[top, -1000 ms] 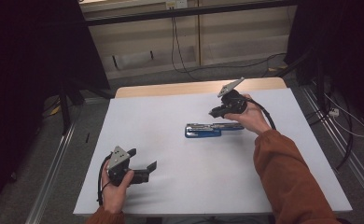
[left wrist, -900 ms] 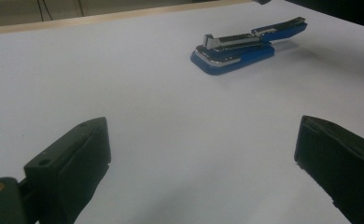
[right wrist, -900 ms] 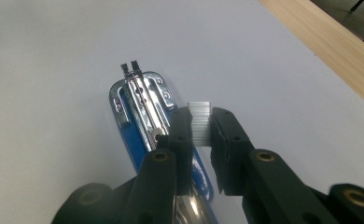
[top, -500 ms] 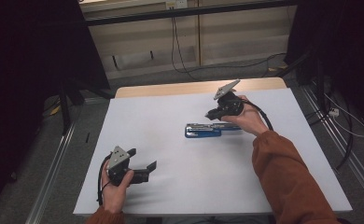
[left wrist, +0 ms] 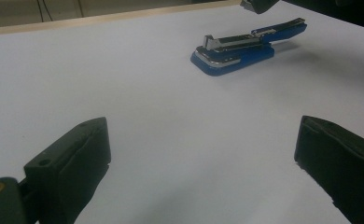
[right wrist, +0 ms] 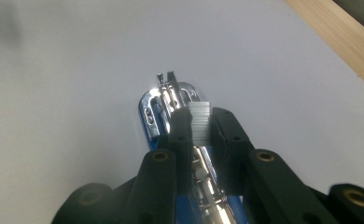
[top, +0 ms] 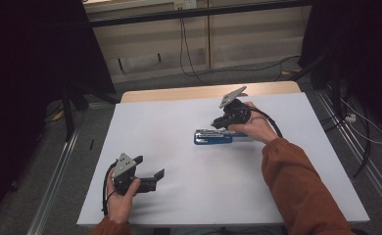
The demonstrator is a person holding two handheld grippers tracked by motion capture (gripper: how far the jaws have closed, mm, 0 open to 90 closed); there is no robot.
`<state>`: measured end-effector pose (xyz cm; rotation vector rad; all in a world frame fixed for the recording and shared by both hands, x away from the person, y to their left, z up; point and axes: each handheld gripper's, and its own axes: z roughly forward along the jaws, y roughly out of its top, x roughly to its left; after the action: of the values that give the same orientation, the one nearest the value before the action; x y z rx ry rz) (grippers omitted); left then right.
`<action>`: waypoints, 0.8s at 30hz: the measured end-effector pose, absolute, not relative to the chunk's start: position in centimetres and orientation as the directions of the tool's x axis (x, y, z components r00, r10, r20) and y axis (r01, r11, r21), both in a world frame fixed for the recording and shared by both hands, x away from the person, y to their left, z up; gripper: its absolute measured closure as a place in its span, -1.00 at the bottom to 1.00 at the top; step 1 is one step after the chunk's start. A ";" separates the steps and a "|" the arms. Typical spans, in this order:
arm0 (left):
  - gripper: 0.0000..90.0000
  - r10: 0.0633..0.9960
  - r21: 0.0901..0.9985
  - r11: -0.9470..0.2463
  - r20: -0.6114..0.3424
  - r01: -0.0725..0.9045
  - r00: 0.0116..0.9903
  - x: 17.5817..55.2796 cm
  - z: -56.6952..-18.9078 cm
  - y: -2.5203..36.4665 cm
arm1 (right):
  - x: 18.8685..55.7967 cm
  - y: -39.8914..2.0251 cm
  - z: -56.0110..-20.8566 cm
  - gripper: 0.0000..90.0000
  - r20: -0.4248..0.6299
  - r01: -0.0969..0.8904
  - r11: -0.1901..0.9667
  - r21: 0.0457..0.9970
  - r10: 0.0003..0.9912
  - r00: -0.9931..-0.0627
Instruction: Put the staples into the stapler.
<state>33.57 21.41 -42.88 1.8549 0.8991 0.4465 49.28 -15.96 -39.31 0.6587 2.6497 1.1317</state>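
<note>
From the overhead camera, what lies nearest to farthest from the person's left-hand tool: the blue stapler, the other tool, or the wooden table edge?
1. Blue and chrome stapler, mid-table, right of the left tool.
2. Right tool, just beyond, above the stapler.
3. Bare wooden table edge, at the far side.

Saw a white-topped bench with a wooden far edge; blue stapler lay open on it.

Stapler lying on tabletop, right of centre. Right hand-held gripper directly above stapler's rear half, staple strip between jaws, over opened channel. Left hand-held gripper at near left, well apart from stapler, facing it.
</note>
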 end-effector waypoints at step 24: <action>-0.92 0.747 0.894 -0.239 -0.079 0.378 0.660 33.5 -42.8 21.3 | 49.6 -13.1 -40.5 0.76 -0.016 0.272 0.659 0.701 0.396 -0.918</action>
<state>33.47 21.25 -42.77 1.8537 0.8908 0.4515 49.59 -13.13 -40.49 0.5500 2.7063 1.1028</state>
